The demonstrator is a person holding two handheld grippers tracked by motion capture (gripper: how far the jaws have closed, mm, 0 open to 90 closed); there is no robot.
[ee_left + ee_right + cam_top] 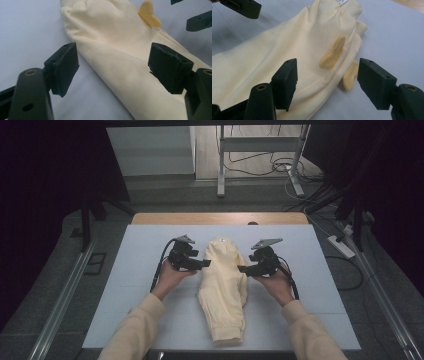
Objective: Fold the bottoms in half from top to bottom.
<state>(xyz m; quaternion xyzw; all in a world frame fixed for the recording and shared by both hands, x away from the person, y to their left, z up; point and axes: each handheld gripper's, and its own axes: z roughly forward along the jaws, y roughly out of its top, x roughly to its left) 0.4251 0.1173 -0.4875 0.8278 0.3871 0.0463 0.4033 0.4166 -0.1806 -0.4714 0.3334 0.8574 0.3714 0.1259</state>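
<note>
1. I see the pale yellow garment (222,287) lying folded lengthwise on the white mat (140,250) — hem near, collar far.
2. My left gripper (204,264) sits at its left edge, jaws apart.
3. My right gripper (242,268) flanks its right edge — jaws likewise apart.

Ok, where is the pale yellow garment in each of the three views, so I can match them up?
High view: the pale yellow garment lies folded lengthwise mid-table, between both grippers.
Left gripper view: it runs from top centre to bottom right.
Right gripper view: it runs from top centre to lower left.
Shared landmark: the darker yellow drawstring tab in both gripper views.
</note>
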